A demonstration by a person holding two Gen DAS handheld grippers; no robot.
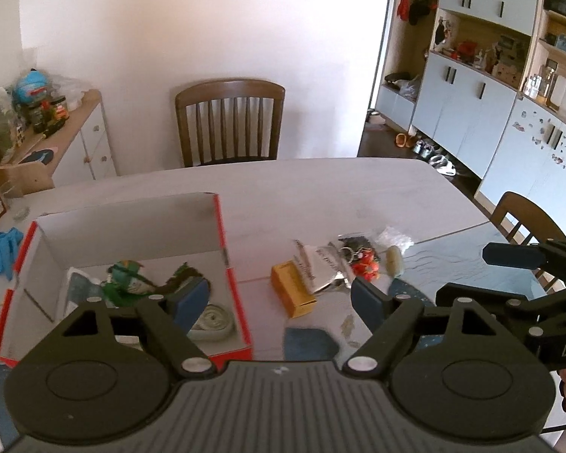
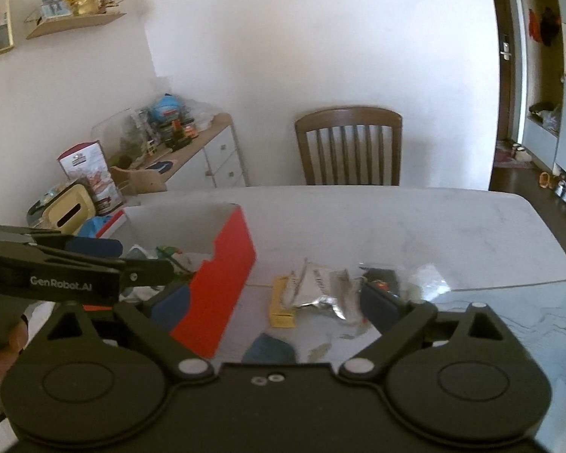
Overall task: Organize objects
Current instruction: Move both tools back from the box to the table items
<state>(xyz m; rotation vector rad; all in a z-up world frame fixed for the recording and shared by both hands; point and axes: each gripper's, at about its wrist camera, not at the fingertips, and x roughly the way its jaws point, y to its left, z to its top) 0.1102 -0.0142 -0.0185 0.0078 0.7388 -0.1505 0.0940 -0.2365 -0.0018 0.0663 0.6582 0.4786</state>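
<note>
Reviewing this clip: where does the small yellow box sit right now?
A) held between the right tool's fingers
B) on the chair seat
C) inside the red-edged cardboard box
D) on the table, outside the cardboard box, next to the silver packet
D: the yellow box lies on the table, just right of the red-edged cardboard box, and the silver packet overlaps its far end; neither tool touches it.

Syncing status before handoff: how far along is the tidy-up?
Partly done. Done: the red box already holds a green packet and a white coil. In hand: nothing; left gripper and right gripper both open. Left: yellow box, foil pouch, keychain on the table.
</note>
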